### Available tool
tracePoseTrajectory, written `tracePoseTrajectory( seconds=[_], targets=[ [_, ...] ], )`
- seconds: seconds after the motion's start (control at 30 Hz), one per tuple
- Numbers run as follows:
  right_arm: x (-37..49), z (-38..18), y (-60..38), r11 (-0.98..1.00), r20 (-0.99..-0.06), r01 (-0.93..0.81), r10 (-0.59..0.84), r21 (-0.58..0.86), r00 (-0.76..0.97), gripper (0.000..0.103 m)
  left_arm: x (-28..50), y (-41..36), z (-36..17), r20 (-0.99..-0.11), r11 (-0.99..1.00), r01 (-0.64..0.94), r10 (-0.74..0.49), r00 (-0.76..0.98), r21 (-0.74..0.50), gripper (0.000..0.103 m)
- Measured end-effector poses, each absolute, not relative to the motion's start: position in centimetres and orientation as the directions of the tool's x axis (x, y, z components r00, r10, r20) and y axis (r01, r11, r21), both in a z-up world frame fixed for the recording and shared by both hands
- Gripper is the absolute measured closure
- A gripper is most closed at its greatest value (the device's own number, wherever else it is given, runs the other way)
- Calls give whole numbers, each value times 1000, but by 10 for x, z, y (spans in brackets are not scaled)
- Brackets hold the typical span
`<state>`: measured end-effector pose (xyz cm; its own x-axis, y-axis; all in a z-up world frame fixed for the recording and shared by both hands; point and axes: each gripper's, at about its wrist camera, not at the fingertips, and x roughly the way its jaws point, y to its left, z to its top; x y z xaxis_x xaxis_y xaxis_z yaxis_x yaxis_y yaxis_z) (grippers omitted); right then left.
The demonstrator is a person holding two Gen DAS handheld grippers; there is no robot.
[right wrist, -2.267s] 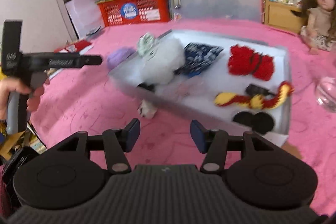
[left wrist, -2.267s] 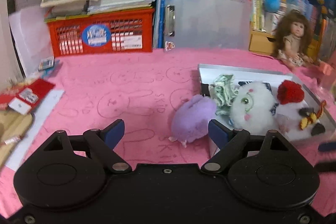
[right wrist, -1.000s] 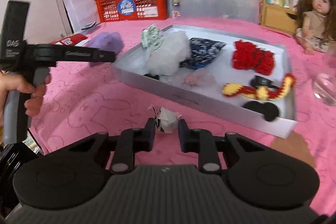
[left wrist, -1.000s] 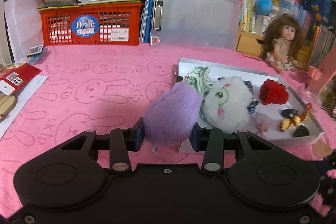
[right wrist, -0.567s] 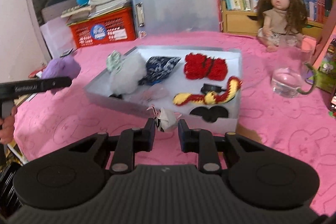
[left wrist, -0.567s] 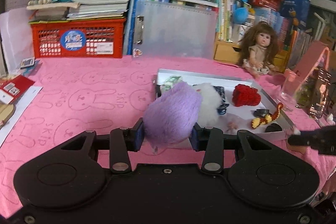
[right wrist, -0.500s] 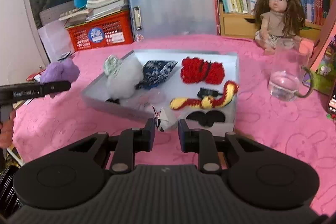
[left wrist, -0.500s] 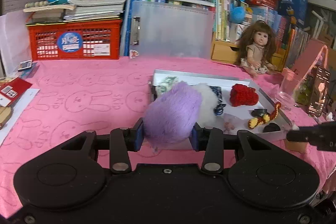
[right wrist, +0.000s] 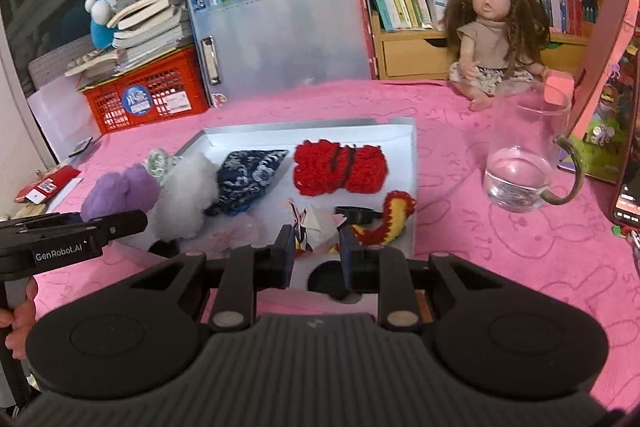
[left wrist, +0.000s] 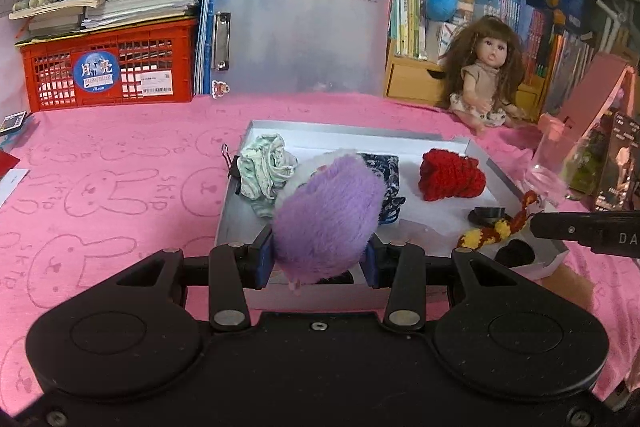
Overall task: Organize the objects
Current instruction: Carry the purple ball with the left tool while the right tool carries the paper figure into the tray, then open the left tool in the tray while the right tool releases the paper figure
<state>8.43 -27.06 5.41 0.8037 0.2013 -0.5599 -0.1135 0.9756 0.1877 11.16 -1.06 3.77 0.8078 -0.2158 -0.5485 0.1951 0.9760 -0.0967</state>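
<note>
My left gripper [left wrist: 319,255] is shut on a fluffy purple plush [left wrist: 328,217], held over the near left corner of the shallow grey tray [left wrist: 234,209]. The same purple plush [right wrist: 120,191] shows at the left of the right wrist view, beside the white plush [right wrist: 186,189]. My right gripper [right wrist: 316,253] is shut on a small white folded-paper toy [right wrist: 314,225], above the tray's front rim [right wrist: 413,163]. In the tray lie a green scrunchie [left wrist: 264,169], a dark blue pouch [right wrist: 246,177], a red knitted piece [right wrist: 340,167], a red-and-yellow knitted snake [right wrist: 390,219] and black discs [left wrist: 516,251].
A glass jug of water [right wrist: 520,163] stands right of the tray. A doll [right wrist: 494,27] sits at the back right, in front of books. A red crate [left wrist: 108,67] under stacked books and a translucent folder [left wrist: 300,39] line the back of the pink cloth [left wrist: 112,187].
Both grippers have moved in over the tray with their loads still held. The purple plush now covers the white plush in the left view, and the paper toy hangs above the tray's front.
</note>
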Motion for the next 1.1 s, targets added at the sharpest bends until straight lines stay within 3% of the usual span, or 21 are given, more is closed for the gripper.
tracePoseTrajectory(
  seconds=[0.73,1.1],
  targets=[
    [94,40,-271,983,-599,-91,171,161,782,73,124,-20,22,-570,984,173,-158,806,-29,60],
    [97,34,-268,985,-617,-89,162,148,770,71,123,-24,20,-572,984,179,-159,805,-21,51]
  ],
)
